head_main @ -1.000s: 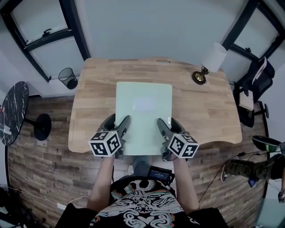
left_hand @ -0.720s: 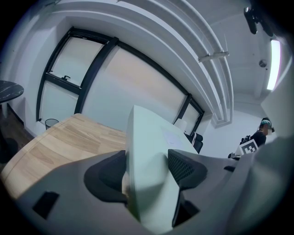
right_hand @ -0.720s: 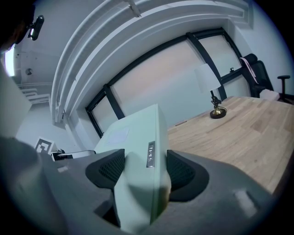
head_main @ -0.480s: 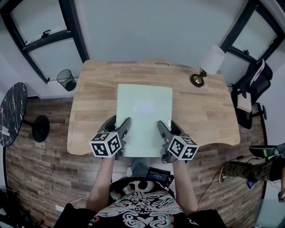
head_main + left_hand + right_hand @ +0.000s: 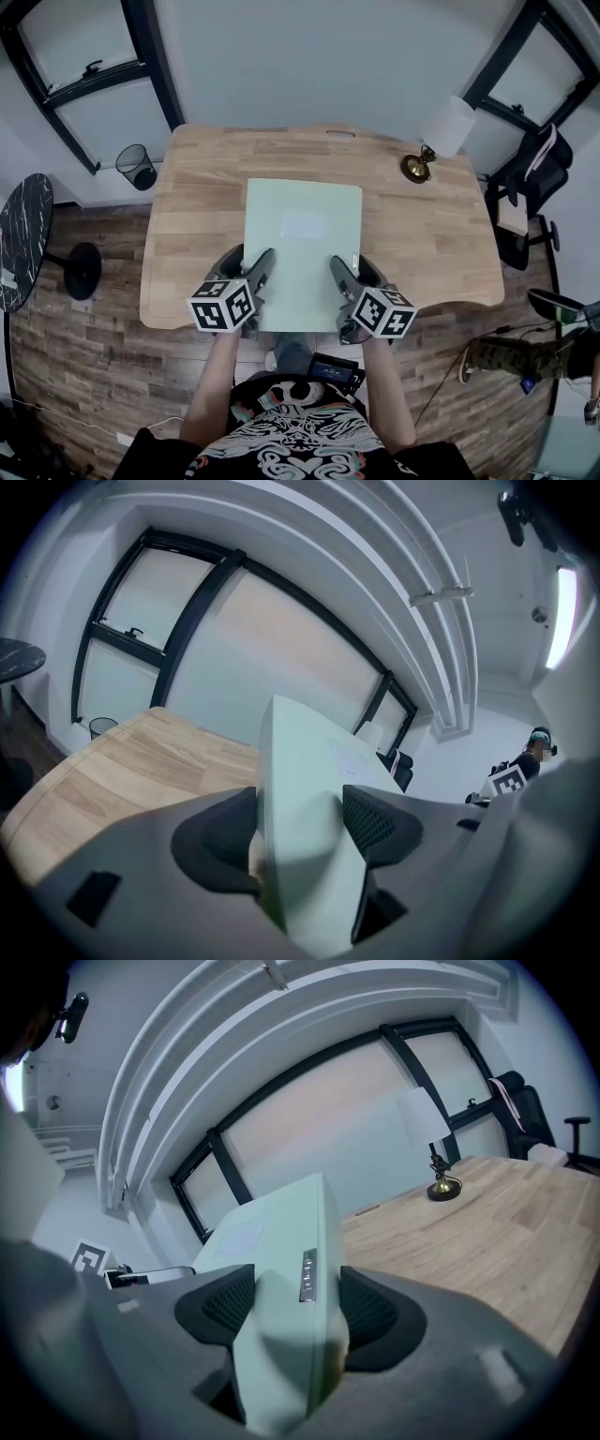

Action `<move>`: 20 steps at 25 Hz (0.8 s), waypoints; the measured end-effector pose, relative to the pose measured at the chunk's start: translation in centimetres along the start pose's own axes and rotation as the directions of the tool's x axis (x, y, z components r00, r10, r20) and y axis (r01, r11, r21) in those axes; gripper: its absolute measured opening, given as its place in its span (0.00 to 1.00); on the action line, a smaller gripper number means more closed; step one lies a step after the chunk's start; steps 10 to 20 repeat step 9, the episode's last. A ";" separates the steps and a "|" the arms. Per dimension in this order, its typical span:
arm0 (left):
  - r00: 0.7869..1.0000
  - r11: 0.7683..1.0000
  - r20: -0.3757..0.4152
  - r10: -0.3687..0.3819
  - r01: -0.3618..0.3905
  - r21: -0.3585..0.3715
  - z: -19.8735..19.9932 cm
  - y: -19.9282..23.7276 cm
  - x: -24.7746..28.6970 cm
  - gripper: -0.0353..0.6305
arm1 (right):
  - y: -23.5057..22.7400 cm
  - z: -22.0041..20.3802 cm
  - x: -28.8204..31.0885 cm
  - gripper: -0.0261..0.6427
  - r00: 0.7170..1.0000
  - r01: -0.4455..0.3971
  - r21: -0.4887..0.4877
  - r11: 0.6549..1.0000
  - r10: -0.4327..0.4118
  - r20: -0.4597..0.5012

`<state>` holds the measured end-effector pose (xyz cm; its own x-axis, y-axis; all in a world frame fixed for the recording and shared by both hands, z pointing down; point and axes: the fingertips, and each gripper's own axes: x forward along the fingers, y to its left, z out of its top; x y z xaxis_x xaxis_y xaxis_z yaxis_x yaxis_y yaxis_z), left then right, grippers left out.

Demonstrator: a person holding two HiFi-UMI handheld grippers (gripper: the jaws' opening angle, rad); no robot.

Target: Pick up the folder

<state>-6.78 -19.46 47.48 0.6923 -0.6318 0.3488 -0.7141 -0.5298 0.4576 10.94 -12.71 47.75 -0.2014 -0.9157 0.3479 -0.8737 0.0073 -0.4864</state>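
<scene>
I'm clamping left gripper [image 5: 253, 269] and right gripper [image 5: 346, 272] on the folder's [image 5: 302, 234] near corners at the table's [image 5: 431, 239] near edge, one per side so it shouldn't twist. Its far end is lying mid-table.

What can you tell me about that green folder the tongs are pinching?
The folder is pale green, flat and rectangular. It looks like smooth plastic, with a paler rectangular patch near its middle and a small silver tab on its right edge. It lies lengthwise over the wooden desk, its near end at the desk's front edge. The left tongs pinch its left edge and the right tongs its right edge, both shut on it.
</scene>
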 end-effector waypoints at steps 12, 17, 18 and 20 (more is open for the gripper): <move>1.000 1.000 -0.006 -0.004 0.004 -0.002 -0.1 0.0 0.6 0.48 | -0.5 0.0 0.2 0.46 1.000 0.009 0.002 1.000 -0.009 -0.002; 1.000 1.000 -0.006 -0.004 0.004 -0.002 -0.1 0.0 0.6 0.48 | -0.5 0.0 0.2 0.46 1.000 0.009 0.002 1.000 -0.009 -0.002; 1.000 1.000 -0.006 -0.004 0.004 -0.002 -0.1 0.0 0.6 0.48 | -0.5 0.0 0.2 0.46 1.000 0.009 0.002 1.000 -0.009 -0.002; 1.000 1.000 -0.006 -0.004 0.004 -0.002 -0.1 0.0 0.6 0.48 | -0.5 0.0 0.2 0.46 1.000 0.009 0.002 1.000 -0.009 -0.002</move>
